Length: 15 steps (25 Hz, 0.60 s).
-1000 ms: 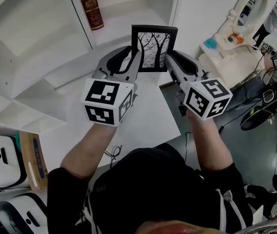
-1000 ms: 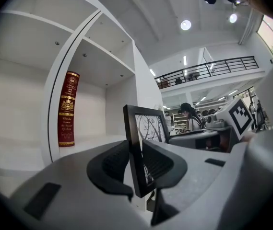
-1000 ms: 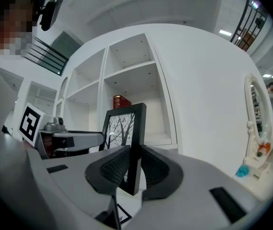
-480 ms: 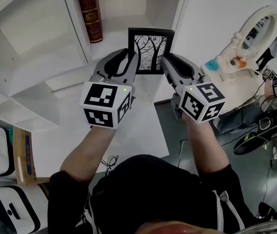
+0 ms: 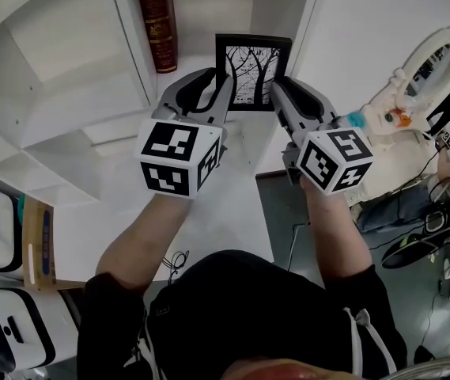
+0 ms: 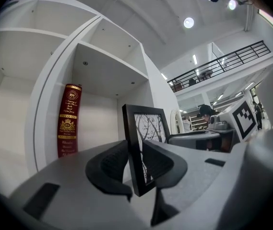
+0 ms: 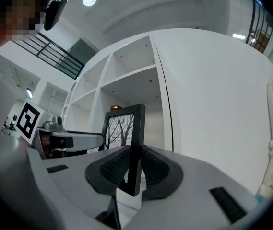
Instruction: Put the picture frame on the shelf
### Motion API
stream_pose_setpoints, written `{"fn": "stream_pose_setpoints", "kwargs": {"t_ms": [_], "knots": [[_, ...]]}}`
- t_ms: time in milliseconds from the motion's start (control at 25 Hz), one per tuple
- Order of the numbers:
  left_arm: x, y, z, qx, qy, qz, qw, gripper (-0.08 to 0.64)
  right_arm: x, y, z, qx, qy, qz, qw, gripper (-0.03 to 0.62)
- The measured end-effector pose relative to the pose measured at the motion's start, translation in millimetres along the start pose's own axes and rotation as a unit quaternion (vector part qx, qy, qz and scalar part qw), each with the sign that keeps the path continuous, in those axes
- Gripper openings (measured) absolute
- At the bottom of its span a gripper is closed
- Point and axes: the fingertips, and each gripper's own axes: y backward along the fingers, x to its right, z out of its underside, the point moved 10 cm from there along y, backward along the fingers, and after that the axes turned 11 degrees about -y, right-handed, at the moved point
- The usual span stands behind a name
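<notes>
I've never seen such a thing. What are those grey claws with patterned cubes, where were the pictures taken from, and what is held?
No robot: a person holds a two-jaw clamp in each hand, the left gripper and the right gripper; the cubes are part of them. One picture comes from a camera on the person's head; the others from cameras riding on each gripper, looking along its jaws. Both grippers are shut on the black picture frame, one per side edge, holding it upright before a white shelf where a red book stands.

picture frame (image 5: 252, 71) raised, carried nearer the shelf compartment (image 5: 205, 10) (red book (image 5: 155, 22) now closer alongside)
</notes>
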Motion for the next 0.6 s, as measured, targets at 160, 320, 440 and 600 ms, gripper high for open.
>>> {"fn": "stream_pose_setpoints", "kwargs": {"t_ms": [160, 320, 440, 600], "knots": [[-10.8, -8.2, -2.2, 0.000, 0.006, -0.003, 1.0000, 0.089, 3.0, -13.8, -2.5, 0.002, -0.001, 0.001, 1.000, 0.081], [-28.1, -17.5, -4.4, -0.001, 0.024, -0.006, 0.9997, 0.089, 3.0, -31.4, -8.1, 0.000, 0.007, 0.002, 1.000, 0.081], [-27.7, -21.9, -1.7, 0.000, 0.028, -0.010, 0.9996, 0.089, 6.2, -33.5, -6.5, 0.004, 0.014, 0.003, 1.000, 0.081], [-31.6, -26.2, -2.2, -0.001, 0.022, -0.016, 0.9996, 0.089, 7.9, -40.6, -7.4, 0.009, 0.015, 0.006, 1.000, 0.081]]}}
